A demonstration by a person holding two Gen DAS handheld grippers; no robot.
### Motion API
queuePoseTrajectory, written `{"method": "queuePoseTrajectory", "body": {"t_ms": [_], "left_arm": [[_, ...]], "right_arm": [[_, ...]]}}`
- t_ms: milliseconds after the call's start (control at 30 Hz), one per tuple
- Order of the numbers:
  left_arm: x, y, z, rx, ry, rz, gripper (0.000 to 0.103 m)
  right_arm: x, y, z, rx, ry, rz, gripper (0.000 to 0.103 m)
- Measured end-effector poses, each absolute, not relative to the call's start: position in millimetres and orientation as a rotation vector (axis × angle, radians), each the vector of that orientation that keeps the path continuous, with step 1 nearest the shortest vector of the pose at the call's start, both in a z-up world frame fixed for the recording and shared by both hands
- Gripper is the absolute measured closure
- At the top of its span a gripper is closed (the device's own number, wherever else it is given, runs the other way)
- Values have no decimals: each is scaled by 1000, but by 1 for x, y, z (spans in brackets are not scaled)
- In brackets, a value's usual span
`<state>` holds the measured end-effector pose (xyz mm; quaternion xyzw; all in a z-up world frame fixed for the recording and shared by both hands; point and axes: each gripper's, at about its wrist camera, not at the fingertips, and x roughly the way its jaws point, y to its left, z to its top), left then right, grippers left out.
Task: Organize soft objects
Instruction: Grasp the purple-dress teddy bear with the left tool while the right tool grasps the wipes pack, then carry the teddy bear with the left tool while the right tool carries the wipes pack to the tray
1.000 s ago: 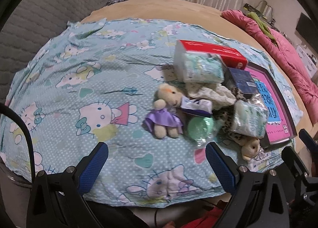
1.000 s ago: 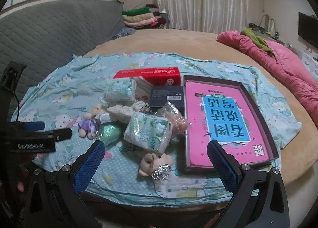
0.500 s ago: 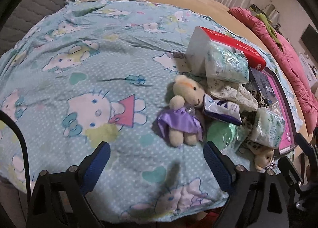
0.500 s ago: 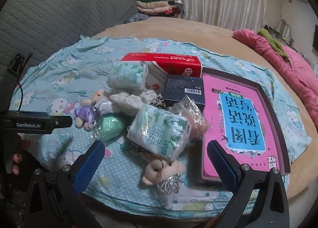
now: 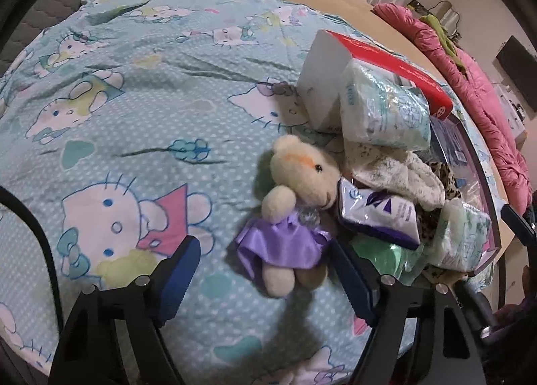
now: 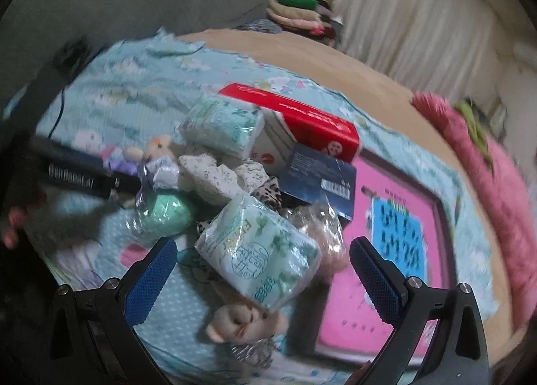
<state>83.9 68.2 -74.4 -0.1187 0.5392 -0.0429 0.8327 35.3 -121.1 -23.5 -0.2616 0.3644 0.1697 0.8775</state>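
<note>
A cream teddy bear in a purple dress [image 5: 295,214] lies on the Hello Kitty sheet [image 5: 134,110], its legs between the open blue pads of my left gripper [image 5: 268,277]. It also shows in the right wrist view [image 6: 147,153]. My right gripper [image 6: 261,271] is open just before a soft tissue pack [image 6: 258,244]; a small plush with a silver skirt [image 6: 245,321] lies under it. A second tissue pack [image 5: 382,113], a crumpled cloth [image 5: 399,173], a purple-white packet [image 5: 379,214] and a green ball in wrap [image 6: 164,214] form the pile.
A red-topped white box [image 5: 335,83] and a dark blue box [image 6: 319,177] stand behind the pile. A pink book in a tray [image 6: 392,244] lies at the right. A pink quilt [image 5: 470,83] runs along the bed's far right. Folded clothes [image 6: 298,12] sit at the back.
My left gripper has moved forward and down onto the teddy bear, which now lies between its pads. My right gripper has moved closer to the tissue pack; its view is blurred.
</note>
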Motion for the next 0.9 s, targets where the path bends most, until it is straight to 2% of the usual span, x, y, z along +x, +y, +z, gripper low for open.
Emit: {"method": "queuePoseTrajectory", "body": {"t_ms": [100, 167, 267, 367, 433, 567, 633, 733, 900], "left_arm": [[88, 65, -78, -244, 1145, -98, 29], [89, 61, -79, -228, 1136, -106, 29], [91, 56, -81, -207, 1135, -108, 35], [93, 54, -82, -212, 1131, -125, 43], [94, 52, -82, -212, 1132, -139, 49], [94, 47, -83, -188, 1126, -174, 63], [93, 46, -82, -174, 1121, -175, 65], [91, 46, -81, -179, 1111, -183, 68], [85, 56, -75, -210, 1085, -191, 70]], "right_arm": [[35, -110, -36, -675, 722, 354, 0], [38, -109, -42, -702, 715, 352, 0], [46, -111, -47, -694, 726, 361, 3], [55, -115, -48, -668, 736, 369, 10], [58, -113, -49, -652, 748, 384, 24], [58, -113, -47, -618, 752, 402, 29], [55, -117, -44, -583, 761, 415, 37], [56, -125, -35, -526, 751, 422, 43], [52, -138, -20, -444, 720, 441, 44]]}}
